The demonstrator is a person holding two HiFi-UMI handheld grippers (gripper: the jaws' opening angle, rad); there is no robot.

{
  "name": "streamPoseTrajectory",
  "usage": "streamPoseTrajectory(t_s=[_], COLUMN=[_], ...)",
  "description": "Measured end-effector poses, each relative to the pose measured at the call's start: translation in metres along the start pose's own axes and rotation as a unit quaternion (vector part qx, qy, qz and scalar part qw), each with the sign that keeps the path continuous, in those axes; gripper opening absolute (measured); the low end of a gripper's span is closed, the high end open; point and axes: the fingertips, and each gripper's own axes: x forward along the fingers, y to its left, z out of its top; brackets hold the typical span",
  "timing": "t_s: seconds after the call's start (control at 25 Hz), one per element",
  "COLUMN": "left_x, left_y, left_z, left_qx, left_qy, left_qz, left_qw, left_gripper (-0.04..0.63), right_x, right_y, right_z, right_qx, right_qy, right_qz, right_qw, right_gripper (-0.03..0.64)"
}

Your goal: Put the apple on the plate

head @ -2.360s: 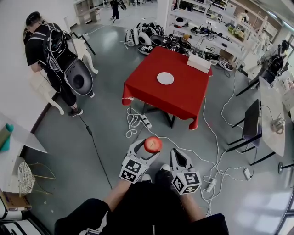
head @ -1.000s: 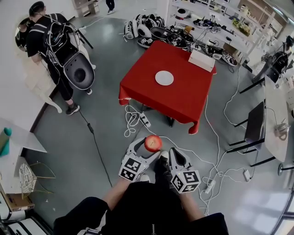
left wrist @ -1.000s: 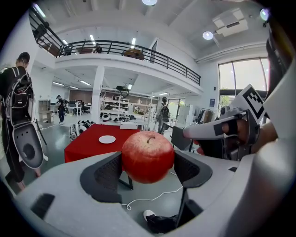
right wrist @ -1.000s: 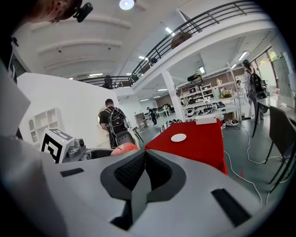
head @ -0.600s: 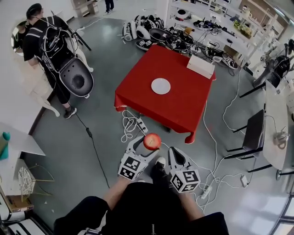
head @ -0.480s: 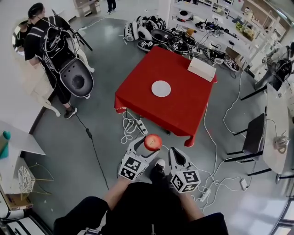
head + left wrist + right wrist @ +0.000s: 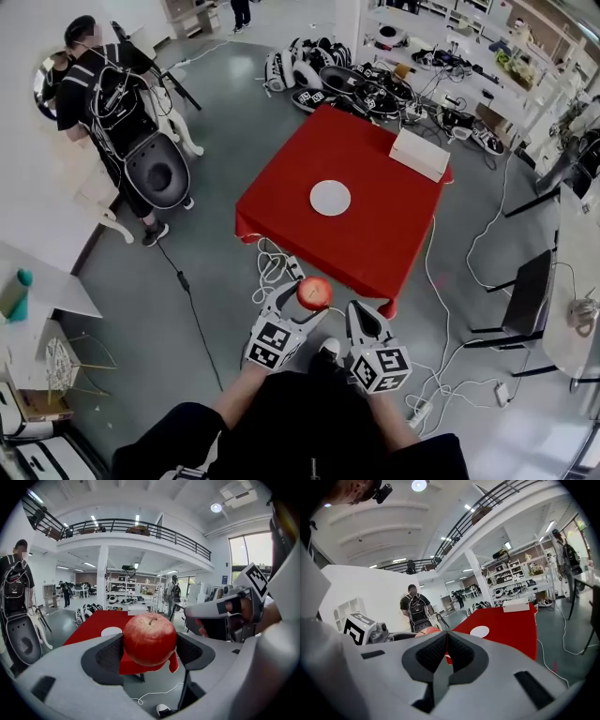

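The apple [image 7: 314, 292] and tablecloth [image 7: 394, 230] are red, the plate [image 7: 330, 198] white.

The red bench [image 7: 370, 220] stands on the grey floor [image 7: 206, 281]. A white plate [image 7: 330, 197] sits mid-bench (a white box [image 7: 419, 154] at 2 o'clock).

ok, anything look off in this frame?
Nothing damaged or spilled. Apple sits squarely in the left gripper; plate lies flat and bare on the red table. Loose cables sprawl on the floor by its near corner.

One apple [image 7: 314, 292], one plate [image 7: 330, 197], one red table [image 7: 384, 239], two hand-held grippers [image 7: 310, 298] [image 7: 362, 310].
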Motion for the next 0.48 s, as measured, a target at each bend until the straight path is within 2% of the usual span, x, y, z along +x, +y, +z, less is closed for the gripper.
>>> streamPoseTrajectory(t_s=[0.48], left_x=[0.046], left_y=[0.004], left_z=[0.022], left_qx=[0.002], left_qy=[-0.001], left_qz=[0.007], left_qw=[1.0000], left_gripper=[0.357], right_x=[0.019], right_y=[-0.040], right_z=[0.014], right_qx=[0.003], right_qy=[0.015], right_qz=[0.017], right_qw=[1.000], right_gripper=[0.011])
